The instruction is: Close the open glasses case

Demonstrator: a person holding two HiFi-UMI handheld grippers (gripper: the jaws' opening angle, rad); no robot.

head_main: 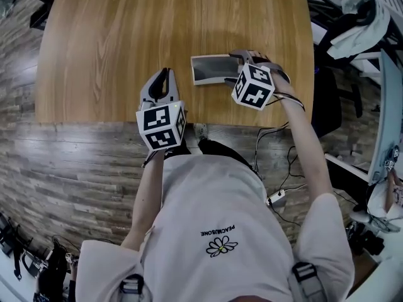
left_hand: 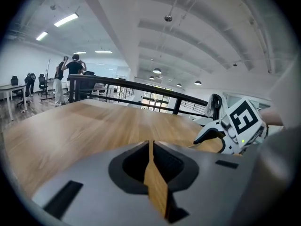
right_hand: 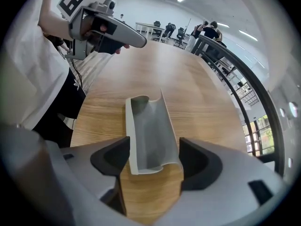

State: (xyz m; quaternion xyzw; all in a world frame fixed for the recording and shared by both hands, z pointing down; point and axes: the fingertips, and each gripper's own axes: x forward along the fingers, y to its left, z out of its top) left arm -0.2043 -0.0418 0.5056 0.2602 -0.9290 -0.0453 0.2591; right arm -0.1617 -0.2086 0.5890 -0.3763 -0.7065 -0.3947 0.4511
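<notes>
The open glasses case point(head_main: 211, 68) is a grey trough lying on the wooden table point(head_main: 119, 43) near its front edge, hollow side up. My right gripper point(head_main: 234, 68) points steeply down at the case's right end. In the right gripper view that gripper point(right_hand: 153, 160) stands wide open, with the near end of the case point(right_hand: 149, 131) between its fingers and the case's edges close to both pads. My left gripper point(head_main: 165, 74) hovers left of the case, apart from it. Its jaws are shut, leaving only a thin slit point(left_hand: 151, 147) with nothing in it.
The table's front edge point(head_main: 189, 123) runs just below both grippers, with plank flooring and loose cables point(head_main: 280, 168) beyond it. Chairs and cloth point(head_main: 362, 17) crowd the right side. A dark railing point(left_hand: 141, 86) borders the table's far side, and people stand far off.
</notes>
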